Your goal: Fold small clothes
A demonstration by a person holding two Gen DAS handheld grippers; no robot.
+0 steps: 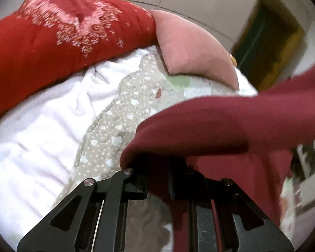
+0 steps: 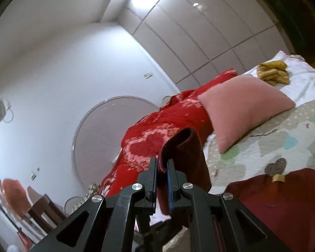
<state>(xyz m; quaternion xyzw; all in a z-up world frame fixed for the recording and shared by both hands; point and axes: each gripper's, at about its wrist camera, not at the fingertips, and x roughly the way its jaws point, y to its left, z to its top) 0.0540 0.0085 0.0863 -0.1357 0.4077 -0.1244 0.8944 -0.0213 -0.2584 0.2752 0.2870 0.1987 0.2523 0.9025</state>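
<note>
A dark red garment (image 1: 231, 124) hangs stretched across the left wrist view, lifted above the bed. My left gripper (image 1: 157, 168) is shut on its edge; the cloth covers the fingertips. In the right wrist view my right gripper (image 2: 162, 166) is shut on a folded edge of the same dark red garment (image 2: 187, 147), which drapes over the right finger. More of it lies on the quilt at the lower right (image 2: 283, 201), with a gold label showing.
The bed has a patterned grey quilt (image 2: 273, 142), a white blanket (image 1: 42, 126), a red floral comforter (image 2: 157, 130), a pink pillow (image 2: 241, 109) and folded yellow cloth (image 2: 273, 73). A wardrobe (image 2: 199, 37) stands behind. A chair (image 2: 46, 210) stands lower left.
</note>
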